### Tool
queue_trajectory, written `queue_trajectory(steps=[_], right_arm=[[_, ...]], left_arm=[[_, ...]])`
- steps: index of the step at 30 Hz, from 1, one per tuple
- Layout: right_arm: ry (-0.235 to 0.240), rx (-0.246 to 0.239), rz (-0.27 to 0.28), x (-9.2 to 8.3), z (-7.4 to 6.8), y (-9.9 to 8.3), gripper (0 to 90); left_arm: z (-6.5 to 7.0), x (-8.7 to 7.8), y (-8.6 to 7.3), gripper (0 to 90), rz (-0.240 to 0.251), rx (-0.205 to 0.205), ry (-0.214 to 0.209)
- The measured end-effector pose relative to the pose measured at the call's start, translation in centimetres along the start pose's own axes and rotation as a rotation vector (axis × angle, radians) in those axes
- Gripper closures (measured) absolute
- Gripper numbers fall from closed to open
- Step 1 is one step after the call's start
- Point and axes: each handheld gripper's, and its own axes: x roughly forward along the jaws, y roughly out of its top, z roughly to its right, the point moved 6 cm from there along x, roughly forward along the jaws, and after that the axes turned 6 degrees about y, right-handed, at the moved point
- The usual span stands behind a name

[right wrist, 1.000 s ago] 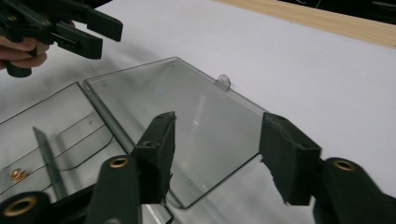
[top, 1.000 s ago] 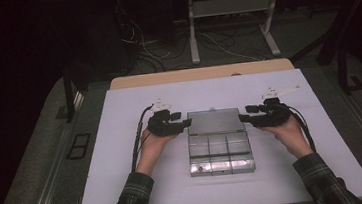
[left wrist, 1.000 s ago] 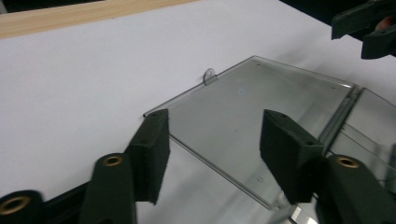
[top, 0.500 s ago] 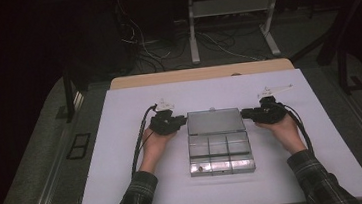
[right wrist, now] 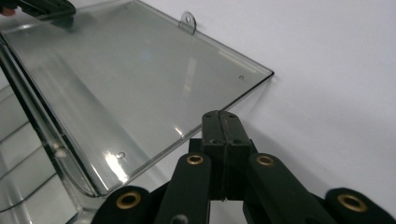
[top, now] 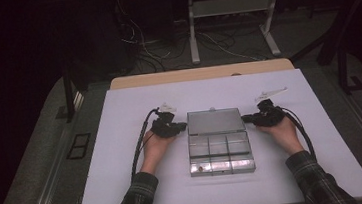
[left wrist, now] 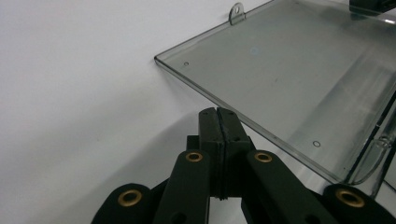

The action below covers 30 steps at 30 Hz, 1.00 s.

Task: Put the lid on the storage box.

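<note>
- The clear plastic compartment box [top: 220,152] lies at the middle of the white table [top: 127,187], its lid [top: 215,121] swung fully open and resting on the far side of the tray.
- The left gripper [top: 180,127] sits at the left short edge of the lid; the right gripper [top: 246,119] sits at the right short edge. The two are set symmetrically, tips pointing inward toward each other.
- Both grippers have just been closing. In the left gripper view the jaws of the left gripper [left wrist: 219,122] meet pad to pad with nothing between them, tips just below the lid edge [left wrist: 243,123]. The right gripper view shows the right gripper [right wrist: 220,125] likewise clenched empty against its lid edge [right wrist: 187,140].
- Step in hand, as judged: positioning closed tips under or against the lid ends, preparatory to folding the lid over the tray.
- Next move calls for both tips to catch the lid edges together and lift evenly, rotating about the hinge; uneven lift could twist the lid or shift the box.
- Hand pose: palms upward, forearms [top: 147,160] entering from the near edge, grippers held low and level at the table surface.
</note>
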Motion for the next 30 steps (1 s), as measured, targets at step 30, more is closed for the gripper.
queue_trajectory(steps=[30], right_arm=[[0.021,0.013,-0.048,2.0,-0.5,0.8,89.4]], left_arm=[[0.6,0.4,0.4,88.9,0.021,-0.025,-0.036]])
